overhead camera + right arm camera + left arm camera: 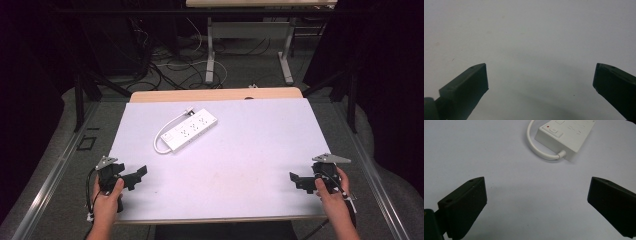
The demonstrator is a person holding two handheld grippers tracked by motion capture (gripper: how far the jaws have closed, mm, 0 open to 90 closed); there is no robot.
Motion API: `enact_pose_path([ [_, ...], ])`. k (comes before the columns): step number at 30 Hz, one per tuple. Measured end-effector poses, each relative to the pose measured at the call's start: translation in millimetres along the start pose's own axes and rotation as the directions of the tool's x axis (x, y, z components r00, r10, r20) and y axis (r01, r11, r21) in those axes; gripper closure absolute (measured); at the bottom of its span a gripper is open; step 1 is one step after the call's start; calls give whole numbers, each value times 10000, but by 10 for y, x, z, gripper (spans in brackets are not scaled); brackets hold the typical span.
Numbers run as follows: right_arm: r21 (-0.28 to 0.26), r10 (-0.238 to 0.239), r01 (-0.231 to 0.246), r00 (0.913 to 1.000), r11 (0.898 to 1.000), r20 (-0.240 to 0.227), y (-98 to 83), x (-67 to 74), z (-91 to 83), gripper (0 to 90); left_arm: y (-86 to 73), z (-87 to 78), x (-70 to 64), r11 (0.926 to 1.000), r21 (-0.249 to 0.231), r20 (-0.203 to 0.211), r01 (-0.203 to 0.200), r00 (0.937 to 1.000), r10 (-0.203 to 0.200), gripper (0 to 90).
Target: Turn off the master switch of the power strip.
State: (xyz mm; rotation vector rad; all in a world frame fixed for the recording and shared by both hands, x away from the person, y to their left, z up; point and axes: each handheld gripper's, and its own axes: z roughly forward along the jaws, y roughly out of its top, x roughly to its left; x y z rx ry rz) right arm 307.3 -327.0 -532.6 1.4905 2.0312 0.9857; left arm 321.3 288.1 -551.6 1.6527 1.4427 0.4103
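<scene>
A white power strip (pixel 191 131) lies on the white table (pixel 250 150), left of centre toward the back, its white cord (pixel 165 131) looping round to a plug (pixel 189 111) beside it. The left gripper view has the strip's switch end (pixel 560 137) and cord (pixel 537 150) ahead. My left gripper (pixel 137 176) rests near the front left corner, open, jaws wide apart with nothing between them (pixel 536 192). At the front right my right gripper (pixel 296 181) is open too, over bare table (pixel 540 75).
A wooden table edge (pixel 215 94) runs along the back. Beyond it stand desk legs (pixel 210 55) and tangled floor cables (pixel 165 70). Metal rails (pixel 50 175) flank the table. Dark curtains close in both sides.
</scene>
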Motion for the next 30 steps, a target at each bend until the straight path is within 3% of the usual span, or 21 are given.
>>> enact_pose_path([
  [6,61,-3,4,10000,10000,-83,-3,-3,5,0,-12,21,-2,9997,128,-80,-218,9997,219,23],
  [20,64,8,-8,10000,10000,-88,-4,-2,10,0,-13,23,1,9995,278,-48,-130,9999,132,24],
  [21,59,14,-14,10000,10000,-96,-4,-1,8,0,-20,35,1,9998,92,-135,-157,9998,158,23],
  [30,91,80,-79,9999,9999,-89,-8,-6,13,0,-15,33,11,9999,108,-151,-52,9999,54,23],
])
